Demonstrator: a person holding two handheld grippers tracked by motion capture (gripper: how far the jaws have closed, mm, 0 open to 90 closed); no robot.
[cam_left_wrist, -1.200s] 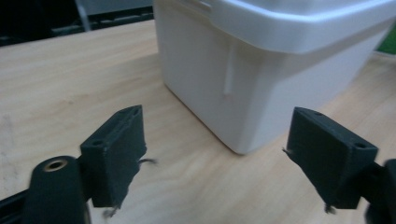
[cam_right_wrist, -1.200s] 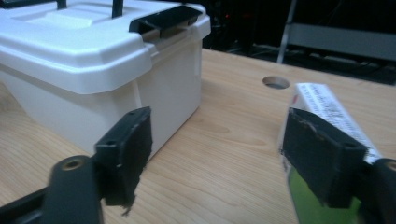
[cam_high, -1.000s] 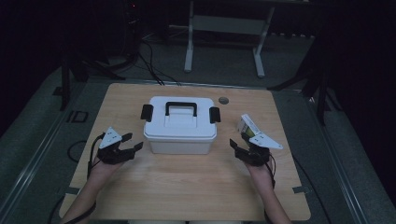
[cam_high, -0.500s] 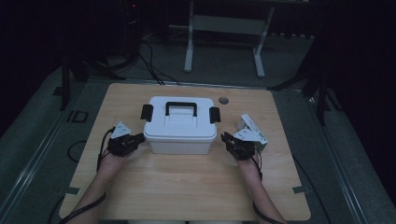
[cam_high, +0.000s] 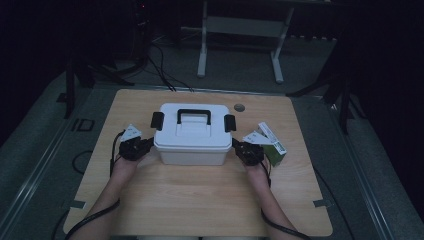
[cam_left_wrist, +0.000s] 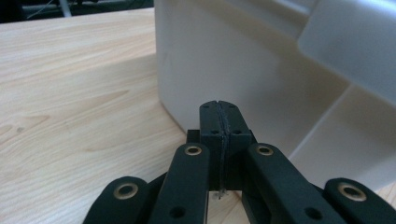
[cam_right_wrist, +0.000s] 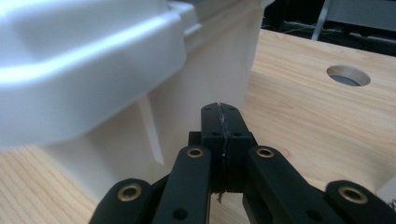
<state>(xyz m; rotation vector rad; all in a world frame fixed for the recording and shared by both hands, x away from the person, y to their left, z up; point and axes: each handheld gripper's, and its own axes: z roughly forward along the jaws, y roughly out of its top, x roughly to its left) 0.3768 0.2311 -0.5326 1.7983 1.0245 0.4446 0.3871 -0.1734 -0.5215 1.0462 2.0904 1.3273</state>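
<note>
Item: white box (cam_high: 191, 139), mid surface (cam_high: 200, 200). We judge it rigid, smooth plastic, light unless filled; best pressed at both end walls under the lid rim. Left tool (cam_high: 145, 145) and right tool (cam_high: 239, 146): jaws just closed, empty, flanking it.

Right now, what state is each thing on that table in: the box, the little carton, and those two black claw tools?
White storage box: upright, lid on, black handle lying flat, side latches down.
Left gripper: jaws shut, empty, at the box's left wall.
Right gripper: jaws shut, empty, at the box's right wall.
Green and white carton: on the table to the right of the box, untouched.
</note>
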